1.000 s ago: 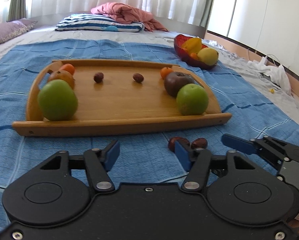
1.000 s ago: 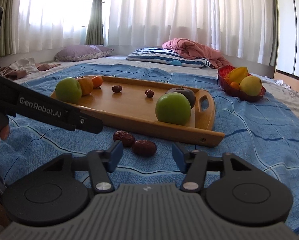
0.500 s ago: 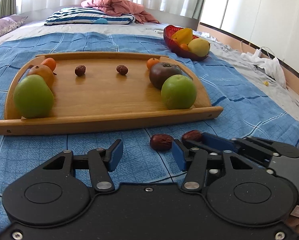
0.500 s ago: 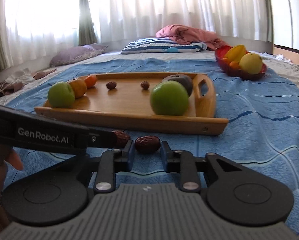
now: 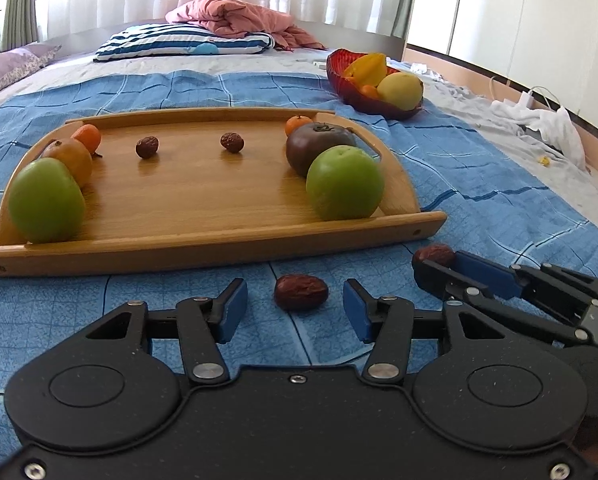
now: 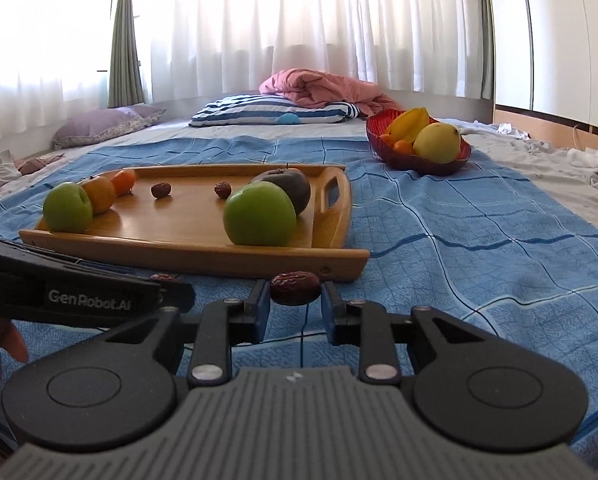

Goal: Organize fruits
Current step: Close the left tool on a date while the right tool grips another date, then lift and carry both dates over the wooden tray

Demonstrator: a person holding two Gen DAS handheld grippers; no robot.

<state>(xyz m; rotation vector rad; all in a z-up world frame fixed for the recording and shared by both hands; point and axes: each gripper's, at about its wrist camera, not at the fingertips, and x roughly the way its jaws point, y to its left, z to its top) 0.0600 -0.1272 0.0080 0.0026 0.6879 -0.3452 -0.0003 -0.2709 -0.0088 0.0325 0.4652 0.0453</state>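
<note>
Lying on the blue checked bedspread just off the near edge of the long wooden serving tray, two wrinkled dark-red dried dates wait side by side. The right gripper is clamped on the right-hand date, across its length. The left gripper stands apart around the left-hand date, whose long axis runs jaw to jaw, pads not touching.
</note>
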